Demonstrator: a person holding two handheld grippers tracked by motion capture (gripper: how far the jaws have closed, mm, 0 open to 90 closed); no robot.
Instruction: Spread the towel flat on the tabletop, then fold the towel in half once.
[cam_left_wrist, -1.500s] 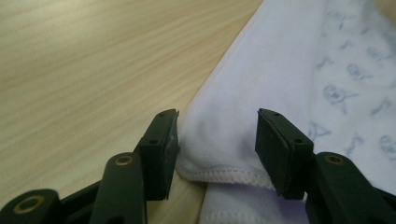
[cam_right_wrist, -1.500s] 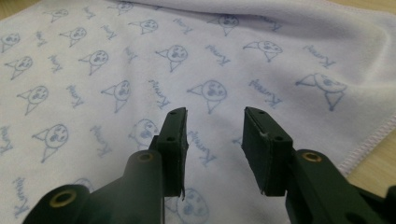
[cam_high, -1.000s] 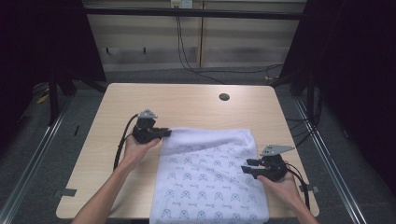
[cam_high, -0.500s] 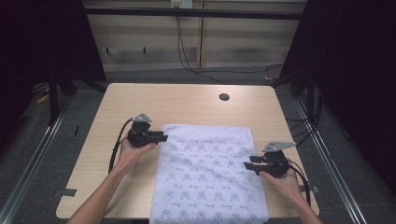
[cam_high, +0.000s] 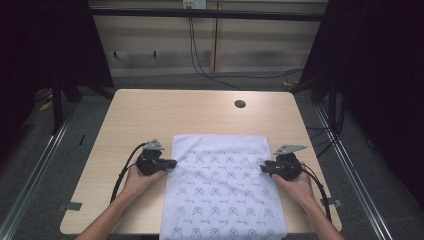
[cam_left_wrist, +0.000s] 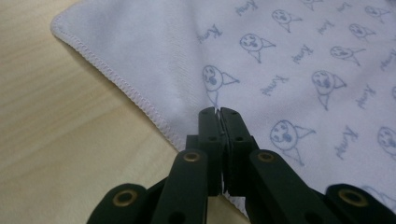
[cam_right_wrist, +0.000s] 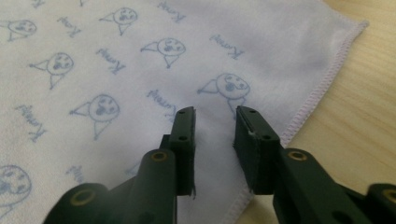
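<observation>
Both hands are sitting nearer the table's front edge than a second ago, and the cloth (cam_high: 222, 187) now lies flatter, its far edge straight and square to the table (cam_high: 200, 112). One cloth: white, printed with small blue faces and script, long axis running from the person's side toward the far side, near end hanging over the front edge, far end stopping about mid-table. Left gripper (cam_high: 172, 163) is sitting at the cloth's left hem, jaws pointing right across it; in the left gripper view the left gripper (cam_left_wrist: 219, 112) jaws are pressed together with a pinch of cloth (cam_left_wrist: 289, 60) caught at the tips, just inside the stitched hem; they have just been closing. Right gripper (cam_high: 262, 169) is mirroring it at the right hem, jaws pointing left. In the right gripper view the right gripper (cam_right_wrist: 215, 112) jaws are standing a narrow gap apart, closing in over the last moment, with cloth (cam_right_wrist: 116, 70) lying under and between them, not pinched; the hem is running just to the right of the right jaw. Two grippers, one per hand, each trailing one black cable, each carrying one grey three-cornered plate. Left hand (cam_high: 140, 179) and right hand (cam_high: 299, 184) are resting on the table on either side of the cloth. One dark round hole (cam_high: 240, 104) is sitting near the far edge, well apart from the cloth.
</observation>
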